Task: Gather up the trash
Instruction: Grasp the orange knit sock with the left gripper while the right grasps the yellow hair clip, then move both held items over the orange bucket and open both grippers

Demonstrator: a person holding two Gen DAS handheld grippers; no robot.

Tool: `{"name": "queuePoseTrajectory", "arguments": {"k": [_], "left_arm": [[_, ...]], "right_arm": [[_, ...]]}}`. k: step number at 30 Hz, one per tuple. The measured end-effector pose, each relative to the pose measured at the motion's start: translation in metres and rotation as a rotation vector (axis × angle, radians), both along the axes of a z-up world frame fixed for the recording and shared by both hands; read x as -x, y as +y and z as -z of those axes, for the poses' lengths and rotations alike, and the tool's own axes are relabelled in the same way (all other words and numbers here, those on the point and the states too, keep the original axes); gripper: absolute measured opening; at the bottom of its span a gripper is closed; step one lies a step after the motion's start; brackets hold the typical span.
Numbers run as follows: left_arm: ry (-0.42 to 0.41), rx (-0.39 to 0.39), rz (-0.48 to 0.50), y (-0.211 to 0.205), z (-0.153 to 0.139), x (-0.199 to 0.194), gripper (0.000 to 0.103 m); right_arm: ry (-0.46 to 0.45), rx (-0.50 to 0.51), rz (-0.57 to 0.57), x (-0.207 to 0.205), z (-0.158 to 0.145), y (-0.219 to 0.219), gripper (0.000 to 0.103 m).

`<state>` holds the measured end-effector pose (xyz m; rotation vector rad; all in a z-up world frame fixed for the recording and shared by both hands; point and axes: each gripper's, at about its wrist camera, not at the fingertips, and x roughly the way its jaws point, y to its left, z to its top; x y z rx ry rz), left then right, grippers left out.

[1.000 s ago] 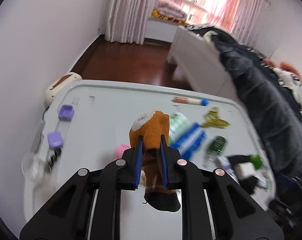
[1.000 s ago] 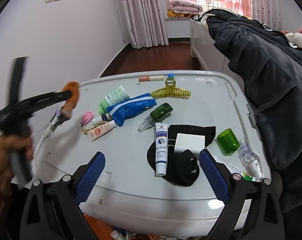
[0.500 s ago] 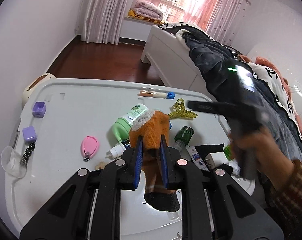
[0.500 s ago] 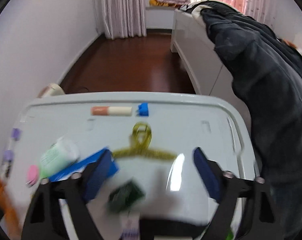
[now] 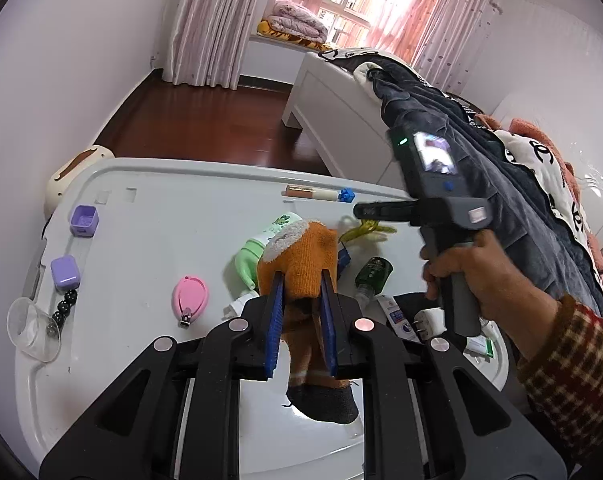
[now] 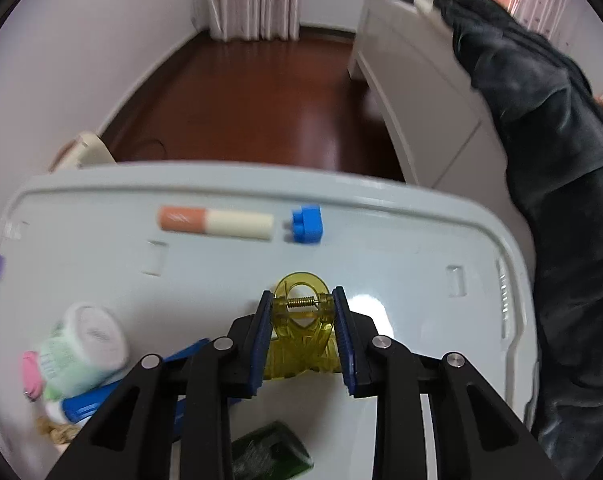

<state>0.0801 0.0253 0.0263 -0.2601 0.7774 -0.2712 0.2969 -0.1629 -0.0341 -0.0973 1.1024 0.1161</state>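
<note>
My left gripper [image 5: 300, 280] is shut on an orange sock [image 5: 301, 264] with a black toe and holds it above the white tabletop [image 5: 161, 240]. My right gripper [image 6: 300, 298] has closed its blue pads on a yellow hair claw clip [image 6: 299, 336] lying on the tabletop [image 6: 401, 264]. In the left wrist view the right gripper [image 5: 359, 211] reaches over the clip [image 5: 365, 230] from the right, held by a hand.
On the table lie a green tube [image 5: 257, 250], a pink nail clipper [image 5: 190, 300], purple boxes [image 5: 64, 272], a clear cup [image 5: 31, 330], a dark green bottle [image 5: 373, 274], a lip balm stick [image 6: 215, 222] and a blue brick [image 6: 306, 226]. A bed with dark clothes [image 5: 481, 160] stands right.
My right gripper moved forward over the table and closed its jaws around the yellow clip. My left gripper kept hold of the sock and drifted slightly.
</note>
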Motion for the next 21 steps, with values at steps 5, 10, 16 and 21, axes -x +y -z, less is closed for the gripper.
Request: {"name": "queuePoseTrajectory", "arguments": {"k": [5,10,16,21], "left_arm": [[-0.003,0.013,0.014,-0.002,-0.002,0.003,0.016],[-0.025,0.007,0.036,-0.004,-0.008,0.014,0.016],[-0.014,-0.045,0.1,-0.015,-0.011,0.061,0.016],[0.105,-0.06,0.197,-0.042,0.019,0.14,0.016]], "right_arm": [[-0.098,-0.091,-0.035,0.037,-0.056,-0.008,0.029],[-0.168,-0.142,-0.086,0.099,-0.103,-0.015,0.029],[-0.13,-0.222,-0.147,0.211,-0.108,-0.024,0.029],[0.04,-0.266,-0.213,0.316,-0.057,-0.025,0.029]]}}
